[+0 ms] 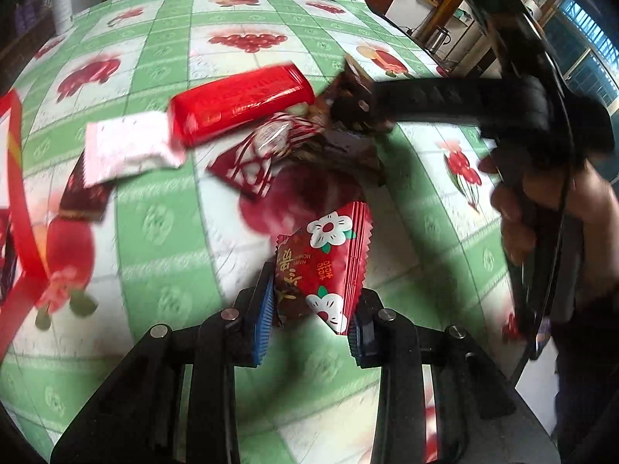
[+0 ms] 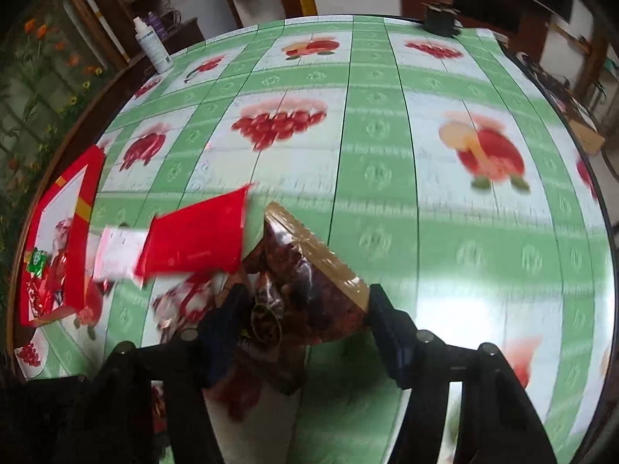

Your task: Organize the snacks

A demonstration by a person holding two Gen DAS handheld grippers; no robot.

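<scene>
My left gripper is shut on a red snack packet with white flowers, held above the table. My right gripper is shut on a dark brown packet with a gold edge; in the left wrist view it reaches into the snack pile from the right. On the table lie a long red bar, a white-pink packet, a red-and-white striped packet and a dark brown packet. The red bar and white packet also show in the right wrist view.
A red box holding some sweets stands at the table's left edge; its rim shows in the left wrist view. A white bottle and a dark jar stand at the far edge of the green fruit-print tablecloth.
</scene>
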